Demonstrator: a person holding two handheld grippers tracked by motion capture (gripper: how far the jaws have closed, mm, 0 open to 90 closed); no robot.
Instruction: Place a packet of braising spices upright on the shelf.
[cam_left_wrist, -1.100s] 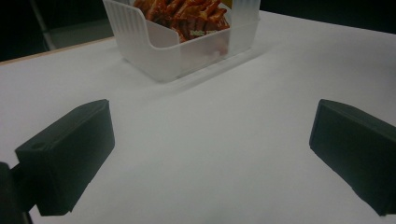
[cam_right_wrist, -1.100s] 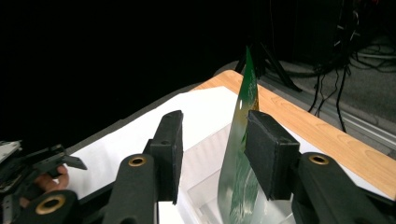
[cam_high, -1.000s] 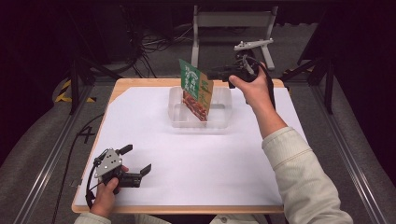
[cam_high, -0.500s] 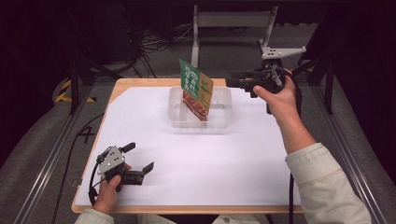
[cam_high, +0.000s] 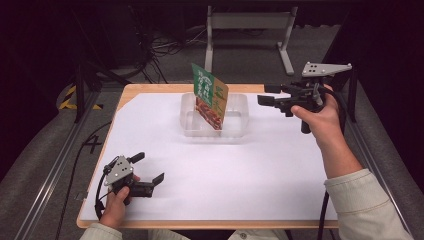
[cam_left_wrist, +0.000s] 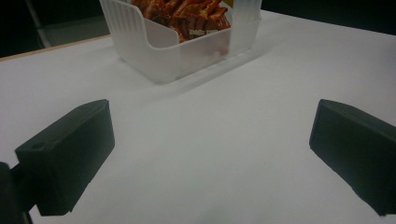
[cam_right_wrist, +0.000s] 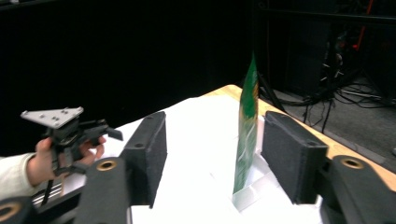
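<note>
A snack packet stands upright in a clear plastic bin at the far middle of the desk. Right claw hovers beside it, wide. Left claw rests near the front-left corner, wide.

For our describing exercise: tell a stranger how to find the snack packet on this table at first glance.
Start at the white table and look to the middle of its far edge, where a clear plastic tub sits. The packet stands upright in that tub, poking well above the rim. It is the one colourful thing there: green on top, orange-red food pictured below.
</note>
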